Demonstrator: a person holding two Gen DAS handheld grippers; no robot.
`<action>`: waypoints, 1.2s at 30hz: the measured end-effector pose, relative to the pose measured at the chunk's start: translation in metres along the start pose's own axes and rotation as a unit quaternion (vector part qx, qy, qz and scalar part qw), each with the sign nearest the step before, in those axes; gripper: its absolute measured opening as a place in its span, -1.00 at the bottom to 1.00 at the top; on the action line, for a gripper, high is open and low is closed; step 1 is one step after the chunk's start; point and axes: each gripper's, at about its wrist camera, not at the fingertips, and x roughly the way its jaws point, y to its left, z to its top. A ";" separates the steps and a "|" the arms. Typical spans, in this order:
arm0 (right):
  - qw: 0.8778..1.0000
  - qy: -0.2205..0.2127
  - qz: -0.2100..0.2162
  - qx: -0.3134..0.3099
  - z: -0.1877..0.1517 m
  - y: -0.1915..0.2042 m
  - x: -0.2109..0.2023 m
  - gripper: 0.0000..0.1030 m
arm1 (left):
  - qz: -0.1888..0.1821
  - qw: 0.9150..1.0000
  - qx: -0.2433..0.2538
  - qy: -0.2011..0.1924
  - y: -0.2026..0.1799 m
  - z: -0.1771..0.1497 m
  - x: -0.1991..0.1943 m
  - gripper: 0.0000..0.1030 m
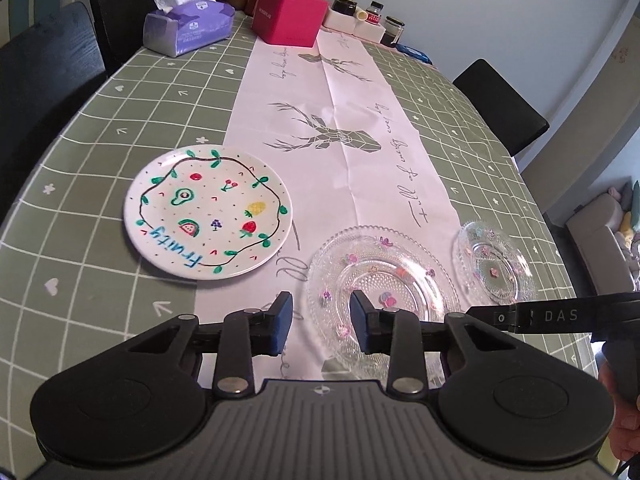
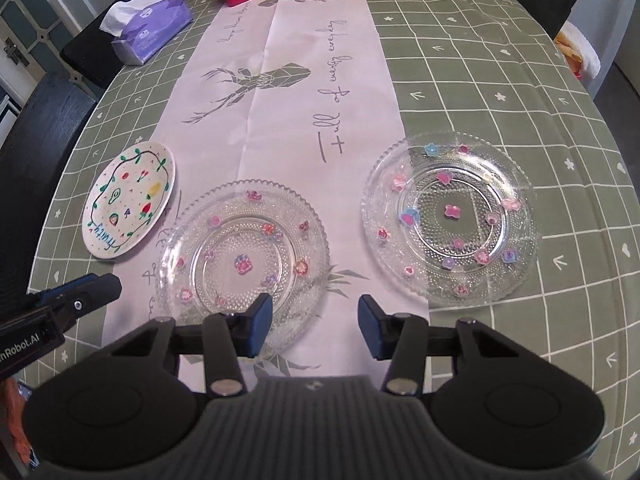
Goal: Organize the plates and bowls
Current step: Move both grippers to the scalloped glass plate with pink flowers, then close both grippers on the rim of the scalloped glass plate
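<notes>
A white plate painted with fruits (image 1: 208,212) lies on the table at the left; it also shows in the right wrist view (image 2: 128,200). A clear glass plate with flower stickers (image 1: 384,280) lies in the middle (image 2: 244,260). A second clear glass plate (image 1: 494,266) lies to the right (image 2: 450,220). My left gripper (image 1: 320,322) is open and empty, above the near left rim of the middle glass plate. My right gripper (image 2: 314,330) is open and empty, above the near right rim of that same plate.
A pink runner with deer prints (image 1: 332,120) crosses the green checked tablecloth (image 1: 120,120). At the far end stand a purple tissue pack (image 1: 188,24), a pink box (image 1: 290,14), bottles and jars. Black chairs (image 1: 500,104) stand around the table.
</notes>
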 end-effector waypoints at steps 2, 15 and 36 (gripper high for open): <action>1.000 0.001 0.001 0.008 0.005 -0.002 0.006 -0.22 | 0.000 1.000 -0.009 0.006 0.002 0.001 0.010 -0.24; 0.999 0.032 0.014 0.026 0.015 -0.009 0.041 -0.50 | -0.026 0.998 -0.053 0.027 0.016 0.001 0.048 -0.33; 0.999 0.018 0.037 0.011 -0.006 -0.002 0.025 -0.75 | -0.001 0.999 -0.046 0.002 0.008 -0.017 0.028 -0.72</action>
